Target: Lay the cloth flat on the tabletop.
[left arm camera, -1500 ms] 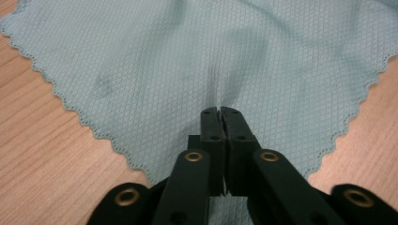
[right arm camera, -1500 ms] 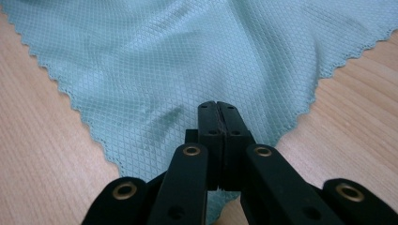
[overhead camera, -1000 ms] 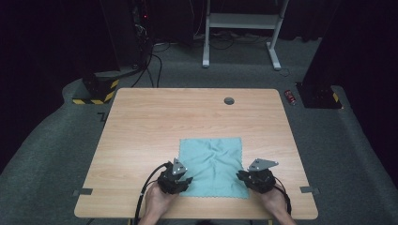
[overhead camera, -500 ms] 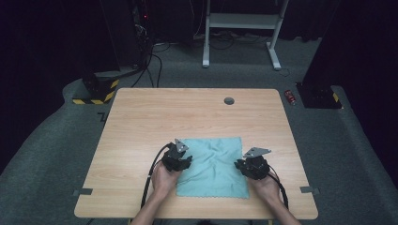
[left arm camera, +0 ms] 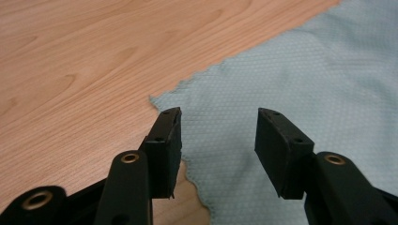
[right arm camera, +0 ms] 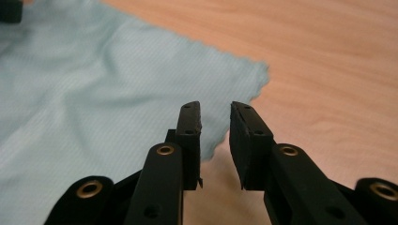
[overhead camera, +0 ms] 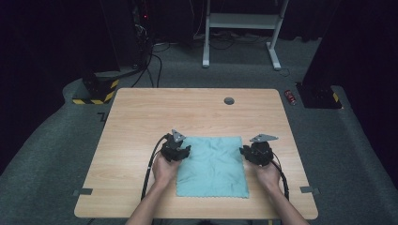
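A light blue cloth (overhead camera: 213, 168) lies spread flat on the wooden table (overhead camera: 141, 117). My left gripper (overhead camera: 184, 151) sits at the cloth's far left corner. In the left gripper view its jaws (left arm camera: 218, 119) stand wide apart over that corner of the cloth (left arm camera: 305, 84); they have just been opening and pinch nothing. My right gripper (overhead camera: 248, 153) is at the far right corner. Its jaws (right arm camera: 216, 110) have just been opening too, a narrow gap shows between them, and the cloth's edge (right arm camera: 94, 84) lies below, not pinched.
A small grey round cap (overhead camera: 229, 101) is set in the table near its far edge. Bare wood lies left, right and beyond the cloth. On the floor are a red can (overhead camera: 291, 97), a yellow-black striped box (overhead camera: 96, 91) and a white frame (overhead camera: 239, 28).
Both hands have moved away from the person, from the cloth's near corners up along its side edges to the far corners. The cloth looks smoother.
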Motion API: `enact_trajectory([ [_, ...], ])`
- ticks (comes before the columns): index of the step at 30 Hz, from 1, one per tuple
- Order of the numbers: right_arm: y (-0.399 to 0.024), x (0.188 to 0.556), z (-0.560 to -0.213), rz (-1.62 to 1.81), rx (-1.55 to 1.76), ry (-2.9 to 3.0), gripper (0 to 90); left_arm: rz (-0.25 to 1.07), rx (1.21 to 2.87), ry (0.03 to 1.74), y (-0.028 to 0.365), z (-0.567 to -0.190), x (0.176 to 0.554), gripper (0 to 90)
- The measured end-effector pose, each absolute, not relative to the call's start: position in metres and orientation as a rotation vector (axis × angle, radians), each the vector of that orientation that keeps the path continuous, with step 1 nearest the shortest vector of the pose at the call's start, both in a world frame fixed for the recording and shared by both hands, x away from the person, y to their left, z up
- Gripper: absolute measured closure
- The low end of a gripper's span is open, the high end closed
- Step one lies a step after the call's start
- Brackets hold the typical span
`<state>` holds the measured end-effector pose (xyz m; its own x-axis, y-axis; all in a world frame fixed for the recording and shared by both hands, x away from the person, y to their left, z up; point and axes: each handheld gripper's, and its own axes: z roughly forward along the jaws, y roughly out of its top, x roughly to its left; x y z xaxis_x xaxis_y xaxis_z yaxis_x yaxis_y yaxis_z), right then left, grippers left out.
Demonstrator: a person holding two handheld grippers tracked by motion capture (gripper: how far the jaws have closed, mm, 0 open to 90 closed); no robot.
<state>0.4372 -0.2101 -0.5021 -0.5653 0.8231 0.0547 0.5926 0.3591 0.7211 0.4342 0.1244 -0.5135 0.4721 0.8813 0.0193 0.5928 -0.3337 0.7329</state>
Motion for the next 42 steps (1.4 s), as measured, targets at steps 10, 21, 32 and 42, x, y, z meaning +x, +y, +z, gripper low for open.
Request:
enact_trajectory([
  [10, -0.186, 0.461, -0.513, 0.932, 1.290, 2.278, 76.4, 0.555, 2.031, 1.223, 0.125, -0.522, 0.442, 52.0],
  [21, -0.186, 0.478, -0.514, 0.858, 1.293, 2.241, 75.0, 0.514, 2.070, 1.258, 0.125, -0.517, 0.460, 47.8],
  [32, -0.181, 0.433, -0.508, 0.981, 1.174, 2.327, 70.6, 0.483, 2.092, 1.152, 0.117, -0.511, 0.418, 44.8],
  [42, -0.199, 0.418, -0.518, 0.964, 1.144, 2.345, 70.9, 0.551, 2.126, 1.153, 0.133, -0.518, 0.406, 44.0],
])
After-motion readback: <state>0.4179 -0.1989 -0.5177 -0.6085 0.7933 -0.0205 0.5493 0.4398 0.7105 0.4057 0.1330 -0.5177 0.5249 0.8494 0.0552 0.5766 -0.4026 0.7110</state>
